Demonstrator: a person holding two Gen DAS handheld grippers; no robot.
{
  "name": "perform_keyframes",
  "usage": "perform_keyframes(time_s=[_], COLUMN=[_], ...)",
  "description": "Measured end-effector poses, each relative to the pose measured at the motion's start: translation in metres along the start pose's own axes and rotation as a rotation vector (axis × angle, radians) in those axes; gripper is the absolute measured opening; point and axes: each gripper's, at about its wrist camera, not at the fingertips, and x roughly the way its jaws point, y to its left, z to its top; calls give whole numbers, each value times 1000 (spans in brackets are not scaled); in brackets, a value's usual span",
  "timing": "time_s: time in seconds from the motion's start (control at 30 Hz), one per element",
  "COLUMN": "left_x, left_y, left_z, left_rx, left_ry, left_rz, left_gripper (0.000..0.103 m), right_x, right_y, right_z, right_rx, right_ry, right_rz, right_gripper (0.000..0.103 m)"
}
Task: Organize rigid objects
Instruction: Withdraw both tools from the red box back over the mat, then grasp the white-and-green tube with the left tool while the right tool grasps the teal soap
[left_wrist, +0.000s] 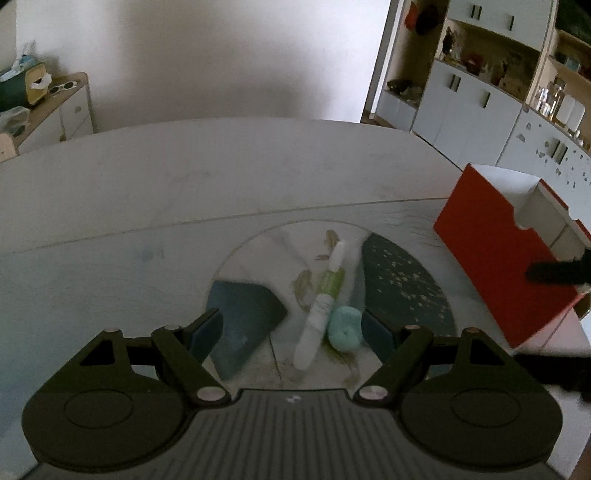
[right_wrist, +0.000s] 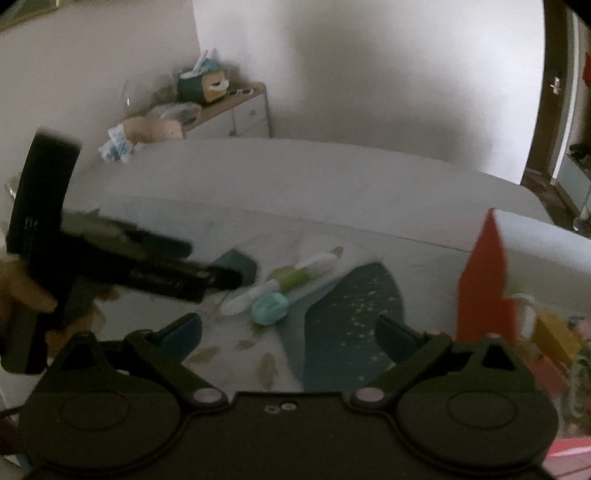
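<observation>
A smooth pale tabletop (left_wrist: 258, 177) filled mid-frame, a round patterned mat (left_wrist: 402, 280) at centre. A boxy red carton (left_wrist: 491, 258) stood right. A slim white-green tube (left_wrist: 321, 306) and rounded teal lump (left_wrist: 344, 328) lay touching, lower centre. Left tongs (left_wrist: 295, 332) and right tongs (right_wrist: 288, 332) gaped empty.

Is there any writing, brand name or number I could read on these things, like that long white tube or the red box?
No text is readable anywhere.
White and green tube: faint grey marks on its white part, too blurred to read.
Red box: plain faces, no lettering visible.
Teal lump beside the tube: no marking.
Cabinet doors in the background: no labels to make out.
</observation>
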Motion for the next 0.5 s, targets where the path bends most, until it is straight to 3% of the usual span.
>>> perform_keyframes(time_s=[0.5], left_x=[67], left_y=[-7], left_z=[26], left_rx=[128], left_ry=[60], left_rz=[-70], left_gripper=[82], right_x=[63], right_y=[13], right_z=[-6], right_rx=[-94], right_ry=[73], right_rz=[5], right_gripper=[73])
